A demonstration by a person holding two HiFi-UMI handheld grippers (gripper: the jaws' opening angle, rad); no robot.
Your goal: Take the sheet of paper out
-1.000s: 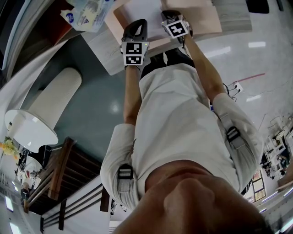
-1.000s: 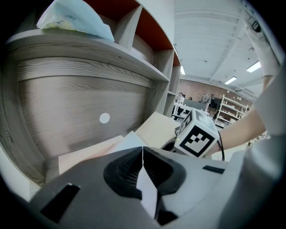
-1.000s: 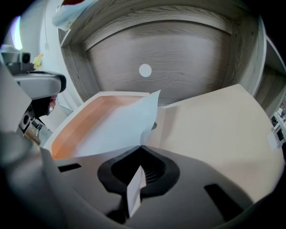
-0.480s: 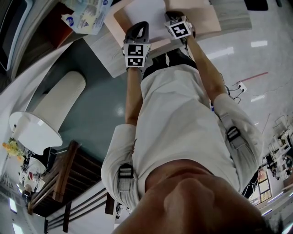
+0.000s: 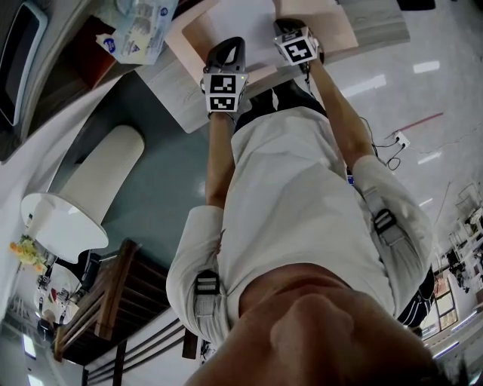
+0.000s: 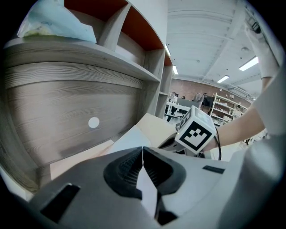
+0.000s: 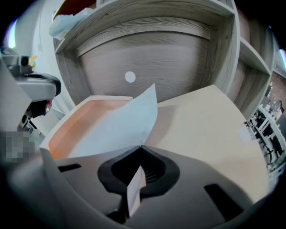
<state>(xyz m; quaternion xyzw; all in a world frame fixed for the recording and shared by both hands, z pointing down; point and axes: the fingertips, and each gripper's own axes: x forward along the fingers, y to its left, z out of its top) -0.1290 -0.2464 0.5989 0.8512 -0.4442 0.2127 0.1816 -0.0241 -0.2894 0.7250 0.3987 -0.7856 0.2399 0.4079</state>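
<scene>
A white sheet of paper [image 5: 249,22] lies over a shallow peach-coloured tray [image 5: 332,26] on a wooden desk [image 5: 177,87]. My left gripper [image 5: 225,47] and right gripper [image 5: 287,29] both hold its near edge. In the left gripper view the left gripper [image 6: 143,150] is shut, with a strip of the sheet [image 6: 127,142] pinched between the pads. In the right gripper view the right gripper [image 7: 142,147] is shut on the sheet [image 7: 120,127], which curls up to a point over the tray [image 7: 73,120]. The sheet's far end is cut off at the top of the head view.
A beige panel [image 7: 210,129] lies to the right of the tray. A wooden back wall with a white dot [image 7: 130,77] and shelves [image 6: 89,51] closes the desk. A pale plastic pack [image 5: 139,26] lies at the desk's left. A white lamp [image 5: 72,203] stands on the floor.
The right gripper has shifted slightly with the sheet still in it. The left gripper has stayed almost where it was. Both keep their hold.
</scene>
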